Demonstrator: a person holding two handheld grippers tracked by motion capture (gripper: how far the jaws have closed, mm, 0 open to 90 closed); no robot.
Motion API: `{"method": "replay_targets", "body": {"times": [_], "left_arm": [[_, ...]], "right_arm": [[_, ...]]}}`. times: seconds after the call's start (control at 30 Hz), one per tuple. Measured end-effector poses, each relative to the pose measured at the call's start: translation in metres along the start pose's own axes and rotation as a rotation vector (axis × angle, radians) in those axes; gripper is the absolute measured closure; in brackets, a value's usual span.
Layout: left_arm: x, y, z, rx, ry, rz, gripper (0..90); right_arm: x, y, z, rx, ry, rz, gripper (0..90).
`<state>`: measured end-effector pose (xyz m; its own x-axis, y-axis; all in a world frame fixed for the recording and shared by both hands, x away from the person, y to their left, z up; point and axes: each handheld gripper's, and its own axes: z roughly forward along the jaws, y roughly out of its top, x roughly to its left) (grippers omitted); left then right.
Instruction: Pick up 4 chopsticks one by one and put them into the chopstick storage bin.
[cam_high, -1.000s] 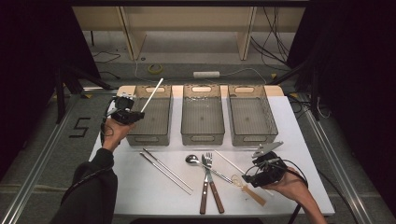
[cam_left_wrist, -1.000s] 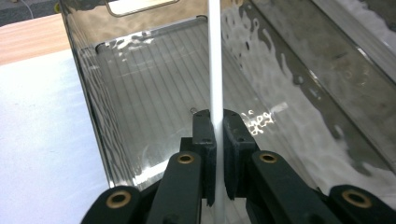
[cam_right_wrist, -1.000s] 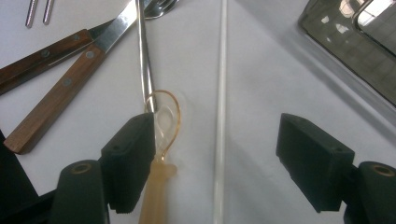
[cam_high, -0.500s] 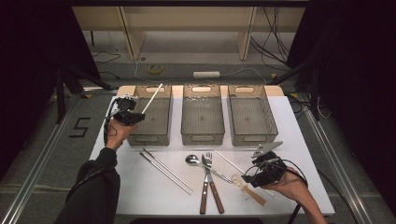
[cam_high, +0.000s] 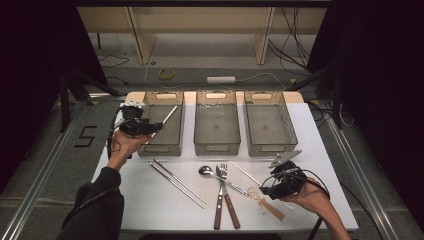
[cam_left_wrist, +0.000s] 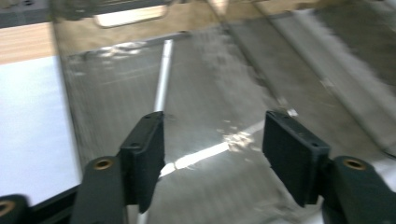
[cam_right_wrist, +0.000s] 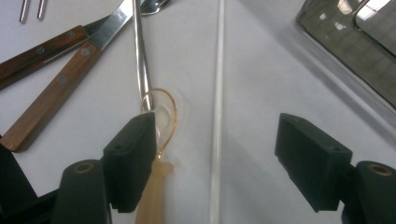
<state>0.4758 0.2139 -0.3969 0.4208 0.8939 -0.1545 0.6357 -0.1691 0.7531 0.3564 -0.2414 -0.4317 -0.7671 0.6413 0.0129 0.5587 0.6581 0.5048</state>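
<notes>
My left gripper (cam_high: 154, 128) (cam_left_wrist: 214, 128) hovers open over the left mesh bin (cam_high: 159, 148) (cam_left_wrist: 299, 65). A white chopstick (cam_high: 169, 115) (cam_left_wrist: 162, 84) lies slanted inside that bin, free of the jaws. Near the table's front right, my right gripper (cam_high: 264, 192) (cam_right_wrist: 217, 135) is open and low over a second white chopstick (cam_high: 244, 172) (cam_right_wrist: 218, 93), which runs between its jaws untouched. A translucent amber plastic spoon (cam_high: 268, 203) (cam_right_wrist: 162, 122) lies right by its left jaw.
The middle bin (cam_high: 216, 145) and the right bin (cam_high: 270, 146) (cam_right_wrist: 355, 56) stand in a row with the left bin. On the white table lie a pair of metal chopsticks (cam_high: 178, 183), a metal spoon (cam_high: 206, 171) (cam_right_wrist: 140, 60), and a wood-handled fork and knife (cam_high: 226, 207) (cam_right_wrist: 56, 91).
The white chopstick that stuck up from the left gripper has dropped into the left bin and the jaws are now open. The right gripper has stayed in place.
</notes>
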Motion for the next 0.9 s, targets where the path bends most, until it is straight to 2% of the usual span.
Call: {"method": "replay_targets", "body": {"times": [0.07, 0.2, 0.27, 0.43, 0.57, 0.63, 0.9], "left_arm": [[-0.009, -0.006, -0.007, -0.012, -0.044, 0.008, 31.5], [-0.024, -0.017, -0.021, -0.052, -0.098, 0.028, 25.7], [-0.030, -0.020, -0.025, -0.051, -0.105, 0.047, 24.3], [-0.042, -0.029, -0.039, -0.098, -0.124, 0.081, 21.2], [-0.048, -0.039, -0.045, -0.113, -0.140, 0.086, 19.8], [-0.052, -0.046, -0.047, -0.118, -0.158, 0.083, 18.9], [-0.072, -0.070, -0.047, -0.107, -0.207, 0.155, 16.4]], "right_arm": [[-0.001, 0.001, 0.000, 0.018, 0.000, -0.003, 32.4], [-0.002, 0.003, 0.000, 0.061, -0.013, 0.000, 35.2], [-0.003, 0.004, 0.002, 0.086, -0.016, 0.006, 37.1], [-0.006, 0.005, 0.007, 0.149, -0.012, 0.006, 44.9], [-0.007, 0.005, 0.010, 0.206, -0.023, 0.002, 51.4], [-0.007, 0.004, 0.010, 0.221, -0.020, 0.005, 53.4], [-0.007, 0.003, 0.014, 0.262, -0.021, 0.006, 59.6]]}}
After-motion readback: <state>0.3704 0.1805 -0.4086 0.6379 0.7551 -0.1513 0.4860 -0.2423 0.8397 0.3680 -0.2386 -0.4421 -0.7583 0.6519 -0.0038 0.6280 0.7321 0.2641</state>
